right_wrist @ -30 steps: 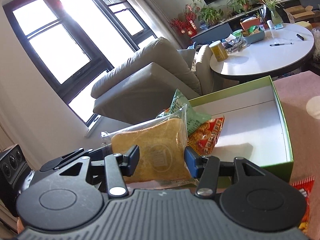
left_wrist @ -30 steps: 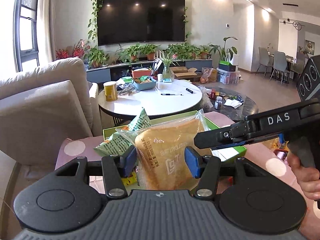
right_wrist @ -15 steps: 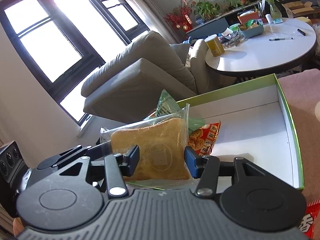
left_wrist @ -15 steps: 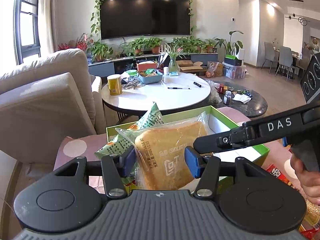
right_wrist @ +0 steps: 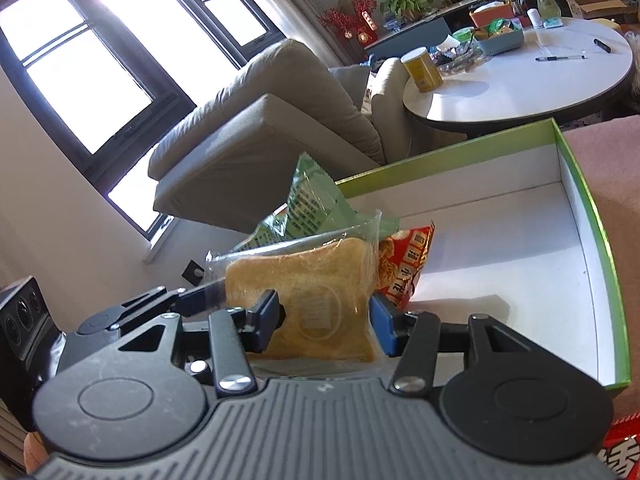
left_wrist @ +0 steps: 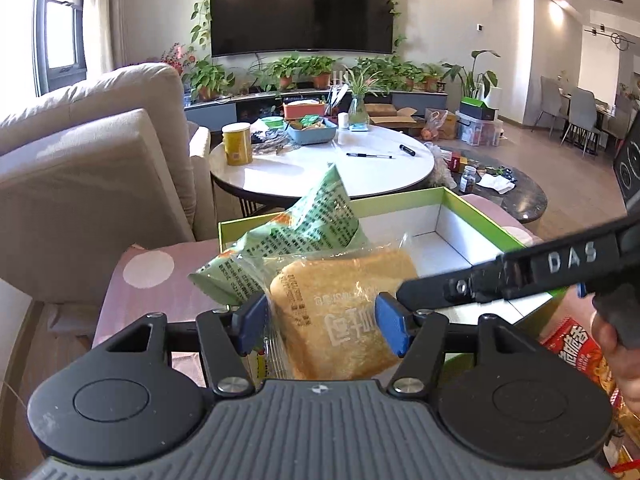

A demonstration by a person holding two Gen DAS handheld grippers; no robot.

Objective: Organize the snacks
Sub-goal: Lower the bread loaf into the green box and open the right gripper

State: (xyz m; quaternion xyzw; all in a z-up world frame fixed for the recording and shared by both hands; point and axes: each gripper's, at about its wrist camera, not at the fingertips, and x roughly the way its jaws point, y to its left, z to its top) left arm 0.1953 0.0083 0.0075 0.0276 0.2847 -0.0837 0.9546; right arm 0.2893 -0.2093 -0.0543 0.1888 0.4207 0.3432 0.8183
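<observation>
**Bagged toast slice held at the box's near left corner**

A toast slice in a clear wrapper (left_wrist: 340, 312) is held upright at the near left corner of an open box (left_wrist: 472, 208) with green walls and a white lining. Whether the wrapper's lower edge rests on the box floor cannot be told. Directly behind the slice a green snack bag (left_wrist: 304, 236) is propped against the box's left wall. A red snack bag (right_wrist: 404, 264) is tucked beside the slice, towards the middle of the box. The rest of the white floor is seen bare.

The slice is flanked by both tools. The left tongs (left_wrist: 320, 326) have just been opening with the packet between them. Their jaws stand apart, and one pad (left_wrist: 250, 322) is seen clear of the slice, with only slack film beside it. The right tongs (right_wrist: 325, 323) are clamped on the packet, with both pads set against the sides of the slice.

The box is carried by a pink cloth with pale dots (left_wrist: 148, 272). Near the cloth's right edge, outside the box, another red snack packet (left_wrist: 572, 344) is seen, just beside the person's hand (left_wrist: 616, 344).

Beyond the box's far wall a round white counter (left_wrist: 320, 168) is seen, with a yellow canister (left_wrist: 237, 144) near its left edge. A beige armchair (left_wrist: 100, 152) is placed to the left.
</observation>
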